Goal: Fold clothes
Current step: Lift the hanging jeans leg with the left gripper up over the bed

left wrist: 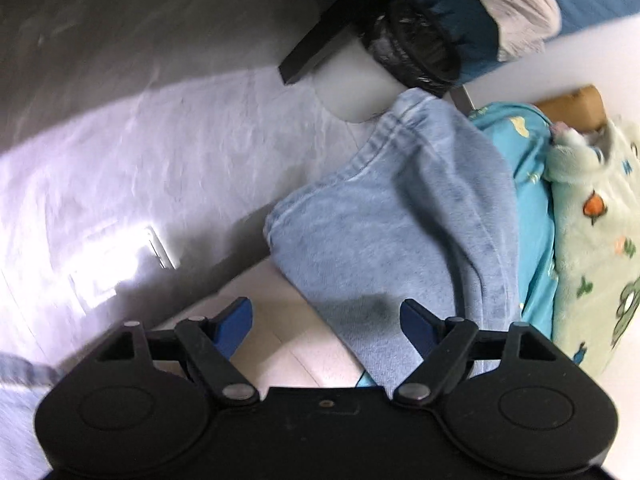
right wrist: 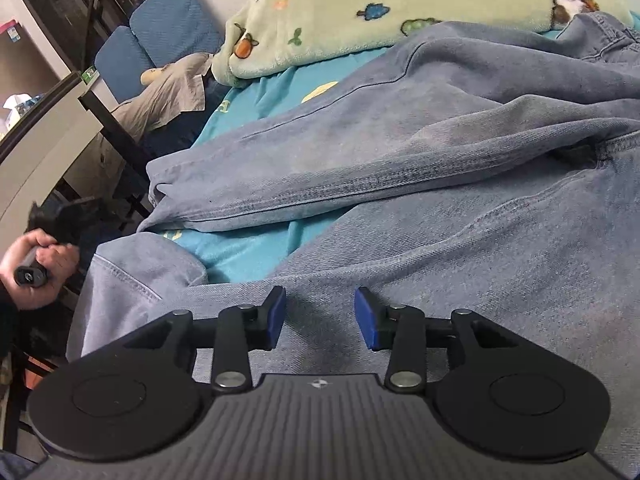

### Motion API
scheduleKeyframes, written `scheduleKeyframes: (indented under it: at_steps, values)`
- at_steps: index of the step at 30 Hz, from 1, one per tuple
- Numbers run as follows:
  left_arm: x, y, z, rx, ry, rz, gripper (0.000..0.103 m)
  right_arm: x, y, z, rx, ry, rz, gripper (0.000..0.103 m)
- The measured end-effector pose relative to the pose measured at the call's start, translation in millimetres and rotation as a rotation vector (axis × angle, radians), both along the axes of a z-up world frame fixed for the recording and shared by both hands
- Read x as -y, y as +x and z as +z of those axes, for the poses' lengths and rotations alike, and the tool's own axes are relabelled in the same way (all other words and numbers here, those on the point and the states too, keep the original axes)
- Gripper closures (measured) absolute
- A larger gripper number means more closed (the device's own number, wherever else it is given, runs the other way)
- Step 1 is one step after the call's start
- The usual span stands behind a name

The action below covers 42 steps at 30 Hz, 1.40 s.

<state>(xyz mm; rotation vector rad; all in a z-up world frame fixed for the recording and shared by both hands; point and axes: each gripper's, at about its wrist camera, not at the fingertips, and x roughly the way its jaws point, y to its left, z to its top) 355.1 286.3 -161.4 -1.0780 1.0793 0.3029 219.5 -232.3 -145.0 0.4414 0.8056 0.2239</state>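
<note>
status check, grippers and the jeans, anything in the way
Left gripper open, nothing held. Right gripper open over the light blue denim jeans, unfolded on the turquoise sheet. Green patterned fleece blanket alongside.

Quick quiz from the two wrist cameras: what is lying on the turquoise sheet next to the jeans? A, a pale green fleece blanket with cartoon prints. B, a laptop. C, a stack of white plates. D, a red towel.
A: a pale green blanket with cartoon prints lies bunched on the turquoise sheet beside the jeans; no towel, plates or laptop shows in either view.
</note>
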Motion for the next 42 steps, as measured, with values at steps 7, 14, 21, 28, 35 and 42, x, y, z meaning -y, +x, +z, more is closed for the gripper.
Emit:
scheduleKeyframes:
  at_steps: [7,14,21,28,35,42]
  values:
    - [11,12,-3,0.048,0.047,0.031,0.031,2,3,-4,-0.015,0.034,-0.012,0.061]
    - [19,11,8,0.153,0.088,0.055,0.096,2,5,-5,-0.016,0.048,-0.018,0.06]
    - [24,-19,69,0.286,0.169,0.046,0.099,3,3,-3,-0.01,0.045,-0.017,0.06]
    - [10,-49,56,0.241,0.159,0.018,0.099,5,-2,3,0.005,0.047,-0.027,0.06]
    - [11,-70,32,0.22,0.172,-0.012,0.09,9,-11,17,0.051,0.008,-0.032,0.06]
    - [14,-108,61,0.194,0.119,-0.099,0.064,13,-18,40,0.12,-0.082,-0.048,0.06]
